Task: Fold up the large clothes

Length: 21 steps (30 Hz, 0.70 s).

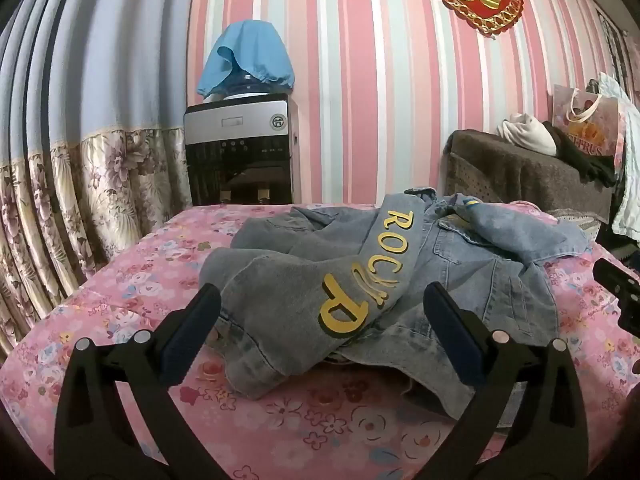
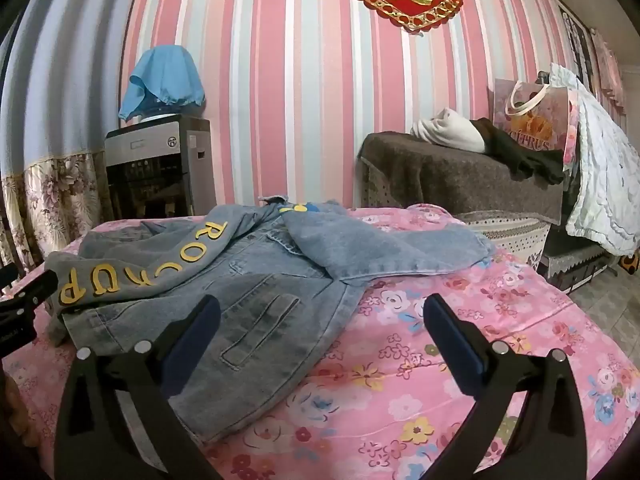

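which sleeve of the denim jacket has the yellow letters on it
The sleeve folded across the jacket's front, toward the water dispenser side. The other sleeve stretches out plain over the pink sheet.

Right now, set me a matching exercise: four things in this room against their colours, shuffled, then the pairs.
Things:
1. denim jacket
2. bedspread
3. cloth over the water bottle
4. blanket on the side furniture

Colours:
A. pink floral
B. dark brown
C. faded blue with yellow letters
D. plain light blue

Pairs: 1-C, 2-A, 3-D, 4-B
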Tool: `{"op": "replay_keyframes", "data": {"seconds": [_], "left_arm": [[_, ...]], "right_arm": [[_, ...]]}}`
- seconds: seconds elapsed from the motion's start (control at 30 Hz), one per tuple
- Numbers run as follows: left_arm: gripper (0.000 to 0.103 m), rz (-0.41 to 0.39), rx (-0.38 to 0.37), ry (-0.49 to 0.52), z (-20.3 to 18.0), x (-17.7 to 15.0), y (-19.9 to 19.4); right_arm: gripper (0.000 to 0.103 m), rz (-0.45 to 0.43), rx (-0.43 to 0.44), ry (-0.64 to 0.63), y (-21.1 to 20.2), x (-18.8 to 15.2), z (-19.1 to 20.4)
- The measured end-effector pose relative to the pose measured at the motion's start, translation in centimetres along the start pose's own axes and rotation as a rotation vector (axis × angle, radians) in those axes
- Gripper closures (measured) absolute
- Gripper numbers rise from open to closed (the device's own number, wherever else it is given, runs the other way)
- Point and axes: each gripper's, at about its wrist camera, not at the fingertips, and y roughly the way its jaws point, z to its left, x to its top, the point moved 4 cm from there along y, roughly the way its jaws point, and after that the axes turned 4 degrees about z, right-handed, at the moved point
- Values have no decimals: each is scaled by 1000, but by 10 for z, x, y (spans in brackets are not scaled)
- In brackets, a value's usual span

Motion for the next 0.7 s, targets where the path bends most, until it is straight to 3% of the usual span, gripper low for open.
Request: {"op": "replay_keyframes", "data": {"seconds": [0.7], "left_arm": [[3,-7,-3,-3,-6,2,-3]], "right_arm": [[2,4,-2,-2,-1,0,0]]}}
